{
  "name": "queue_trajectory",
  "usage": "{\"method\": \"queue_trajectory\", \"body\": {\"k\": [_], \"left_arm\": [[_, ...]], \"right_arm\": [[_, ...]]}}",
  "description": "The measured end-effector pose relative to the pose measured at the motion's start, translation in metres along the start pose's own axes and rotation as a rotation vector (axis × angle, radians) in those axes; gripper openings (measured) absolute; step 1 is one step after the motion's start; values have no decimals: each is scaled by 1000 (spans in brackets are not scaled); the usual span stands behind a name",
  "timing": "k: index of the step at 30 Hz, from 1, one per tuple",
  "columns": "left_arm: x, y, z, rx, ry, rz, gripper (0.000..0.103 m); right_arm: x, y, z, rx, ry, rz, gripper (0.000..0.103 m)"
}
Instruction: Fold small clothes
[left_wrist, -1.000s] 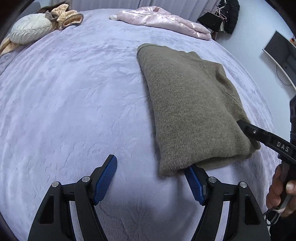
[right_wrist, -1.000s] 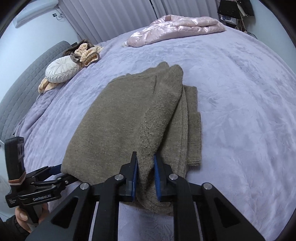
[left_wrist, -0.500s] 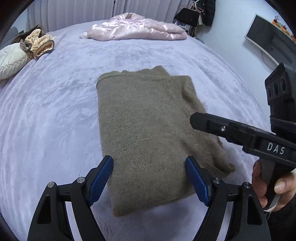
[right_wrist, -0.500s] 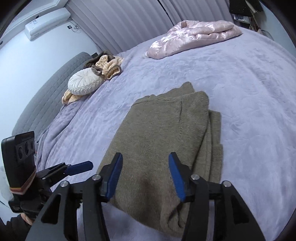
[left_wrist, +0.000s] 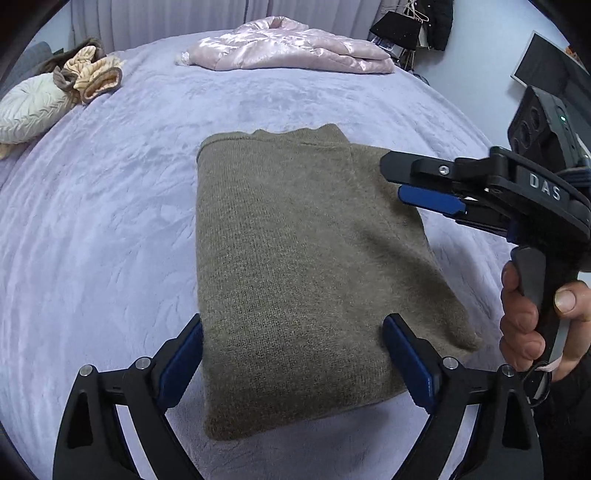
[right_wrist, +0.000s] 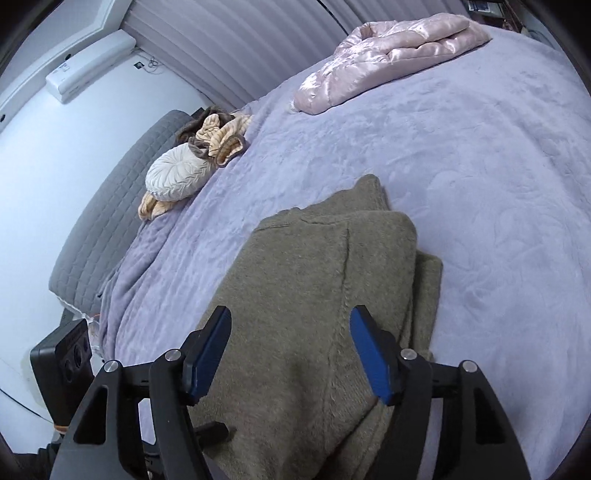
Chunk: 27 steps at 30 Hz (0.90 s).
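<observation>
An olive-brown knit sweater (left_wrist: 295, 266) lies folded into a rectangle on the lilac bedspread (left_wrist: 110, 221). My left gripper (left_wrist: 293, 354) hovers over its near end, jaws still opening, blue pads clear of the knit. From the right my right gripper (left_wrist: 417, 184) reaches over the sweater's far right corner, held by a hand (left_wrist: 532, 317). In the right wrist view the right gripper (right_wrist: 290, 350) stands above the sweater (right_wrist: 314, 295), jaws opening with nothing pressed between them.
A pink satin jacket (left_wrist: 291, 48) lies at the bed's far edge. A white round cushion (left_wrist: 29, 107) and a tan plush bundle (left_wrist: 92, 74) sit at the far left by a grey headboard (right_wrist: 110, 206). A wall screen (left_wrist: 546, 70) hangs at right.
My right gripper let go of the sweater's folded edge, opened and drew back and up. The left gripper widened and shifted from beside the sweater to over its near end.
</observation>
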<state>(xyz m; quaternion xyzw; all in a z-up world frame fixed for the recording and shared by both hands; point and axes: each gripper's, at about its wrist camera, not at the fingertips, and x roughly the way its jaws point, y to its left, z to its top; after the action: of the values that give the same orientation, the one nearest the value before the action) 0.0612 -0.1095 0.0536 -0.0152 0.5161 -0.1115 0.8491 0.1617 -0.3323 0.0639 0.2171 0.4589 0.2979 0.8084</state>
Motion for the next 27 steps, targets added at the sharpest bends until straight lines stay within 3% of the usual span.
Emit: {"method": "queue_trajectory", "body": {"k": [4,9,14,20,23,27], "left_arm": [[10,3,-1,3,31,34,93],[14,7,-6,9,48,27,93],[11,8,-9,36,39,41,93],[6,16,-13,17,46,24,93],[0,21,-15,20,40,19,93],[-5,30,-18,23,39,16,93]], "right_arm": [[27,-23,15,31,51,-56,70],[28,-41,27,89,-10,-50,70],[3,-27,24,92,-62,-101,70],[-18,18,-19,-12,11,51,75],[-13,17,-47,-18,101,-19,78],[-30,3,-77,11,77,-46,78]]}}
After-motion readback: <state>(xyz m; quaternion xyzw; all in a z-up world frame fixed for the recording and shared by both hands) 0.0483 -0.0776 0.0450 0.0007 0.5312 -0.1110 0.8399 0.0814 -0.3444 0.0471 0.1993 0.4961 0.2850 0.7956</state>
